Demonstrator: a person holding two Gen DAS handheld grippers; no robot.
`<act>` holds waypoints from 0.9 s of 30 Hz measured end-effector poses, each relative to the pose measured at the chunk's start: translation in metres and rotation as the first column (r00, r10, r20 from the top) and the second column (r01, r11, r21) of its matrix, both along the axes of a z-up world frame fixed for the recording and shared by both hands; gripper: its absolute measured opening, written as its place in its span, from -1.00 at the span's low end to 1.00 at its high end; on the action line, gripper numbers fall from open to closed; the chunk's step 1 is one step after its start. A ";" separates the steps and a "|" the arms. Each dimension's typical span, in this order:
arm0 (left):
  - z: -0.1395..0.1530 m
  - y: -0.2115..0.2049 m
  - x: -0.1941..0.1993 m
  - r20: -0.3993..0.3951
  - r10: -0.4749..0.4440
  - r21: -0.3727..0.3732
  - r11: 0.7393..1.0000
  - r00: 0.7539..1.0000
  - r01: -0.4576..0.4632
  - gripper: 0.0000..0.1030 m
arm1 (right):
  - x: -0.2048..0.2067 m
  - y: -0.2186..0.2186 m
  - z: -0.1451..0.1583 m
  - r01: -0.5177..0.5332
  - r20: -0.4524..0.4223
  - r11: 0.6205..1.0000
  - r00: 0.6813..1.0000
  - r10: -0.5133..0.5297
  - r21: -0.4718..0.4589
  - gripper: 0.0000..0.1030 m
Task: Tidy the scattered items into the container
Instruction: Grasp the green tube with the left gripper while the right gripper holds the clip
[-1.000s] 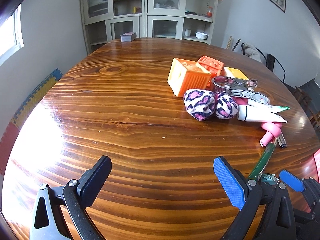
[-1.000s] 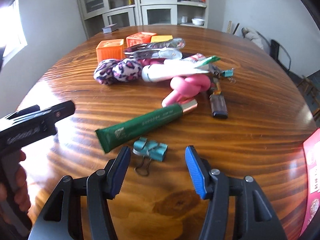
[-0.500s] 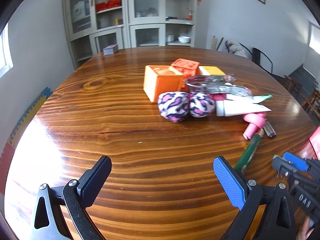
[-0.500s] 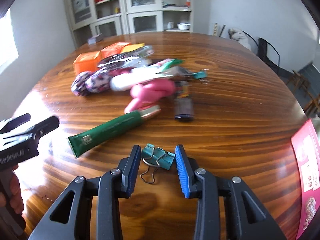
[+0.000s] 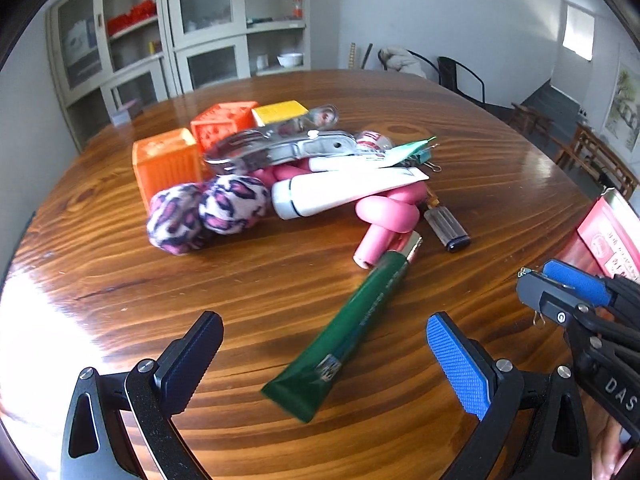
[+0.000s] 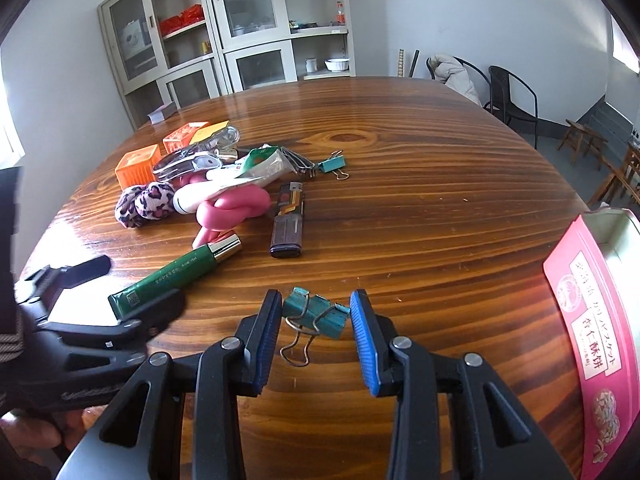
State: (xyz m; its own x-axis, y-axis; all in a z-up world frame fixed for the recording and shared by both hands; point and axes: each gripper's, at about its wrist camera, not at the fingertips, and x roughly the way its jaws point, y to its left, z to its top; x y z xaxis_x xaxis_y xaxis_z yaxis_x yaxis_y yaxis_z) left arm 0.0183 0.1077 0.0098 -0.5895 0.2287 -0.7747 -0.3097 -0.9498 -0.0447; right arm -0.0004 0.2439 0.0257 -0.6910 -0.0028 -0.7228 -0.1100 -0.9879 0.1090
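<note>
While clamped, teal binder clip (image 6: 316,314) spans right gripper (image 6: 316,336) jaws

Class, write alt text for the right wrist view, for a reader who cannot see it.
The right gripper clamps a teal binder clip above a round wooden table. Beyond lie a green tube, a lighter and a pile of clutter; a pink-lidded tin sits at right.
</note>
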 end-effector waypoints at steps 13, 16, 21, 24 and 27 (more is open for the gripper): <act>0.003 0.024 0.015 -0.041 -0.040 -0.056 0.998 0.998 0.038 -0.30 | 0.004 -0.001 0.005 -0.014 -0.030 1.000 0.999 0.014 -0.008 -0.24; 0.015 0.021 0.027 -0.084 -0.041 -0.038 0.999 0.996 0.038 -0.46 | 0.005 0.001 0.006 0.001 -0.043 1.000 0.999 -0.001 -0.015 -0.24; 0.028 0.009 0.036 -0.113 -0.019 0.010 1.000 0.993 0.020 -0.46 | 0.005 0.003 0.007 0.019 -0.061 1.000 0.998 -0.020 -0.017 -0.24; 0.021 0.007 0.027 -0.088 -0.008 0.014 1.000 0.996 0.009 -0.46 | 0.002 0.005 0.003 0.025 -0.046 0.999 0.999 -0.027 -0.031 -0.24; 0.018 0.006 0.019 -0.062 -0.010 0.039 0.999 0.998 0.013 -0.45 | 0.001 0.008 0.001 0.027 -0.033 0.998 0.999 -0.029 -0.062 -0.24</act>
State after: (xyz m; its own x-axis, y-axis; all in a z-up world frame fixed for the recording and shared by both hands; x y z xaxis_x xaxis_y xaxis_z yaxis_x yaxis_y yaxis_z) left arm 0.0376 0.1139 0.0276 -0.6329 0.2657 -0.7273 -0.3241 -0.9439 -0.0628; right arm 0.0008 0.2514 0.0264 -0.7155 -0.0267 -0.6981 -0.1326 -0.9759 0.1732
